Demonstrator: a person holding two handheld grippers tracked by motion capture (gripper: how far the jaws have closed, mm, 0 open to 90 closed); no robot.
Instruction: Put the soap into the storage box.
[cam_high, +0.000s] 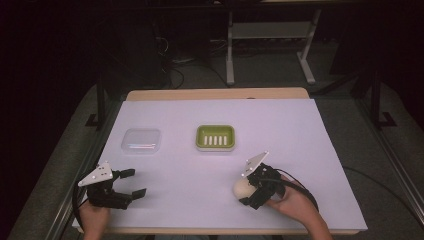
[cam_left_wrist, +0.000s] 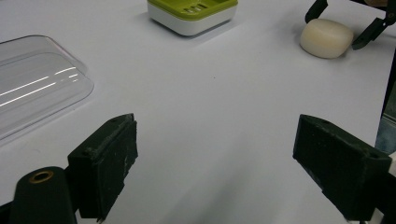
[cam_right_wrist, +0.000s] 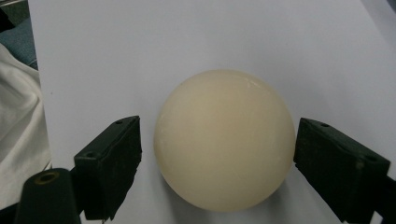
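**Soap bar between parted jaws at the counter's near right**

Black, blocky jaws with a matte, slightly scuffed face rise at the bottom of the right gripper view, one on each side of a cream soap bar (cam_right_wrist: 224, 140). Its surface is smooth, waxy and rounded, almost egg-shaped from this angle. A narrow gap shows at the left jaw; the right jaw sits at the bar's edge, and whether it touches cannot be told, so the right tool (cam_high: 248, 188) is spread around the bar rather than clenched on it. From the high view the bar lies on the white sheet covering the counter (cam_high: 300, 130), near its front right.

At the front left, the left tool (cam_high: 134, 182) is released, jaws wide apart over bare sheet and gripping nothing. Beyond it lies a clear plastic lid (cam_high: 141, 140), glossy, rectangular with rounded corners. To the lid's right, well apart, sits a lime-green soap dish (cam_high: 215, 137) with a white base and a slotted floor. Nothing stands between the bar and the dish
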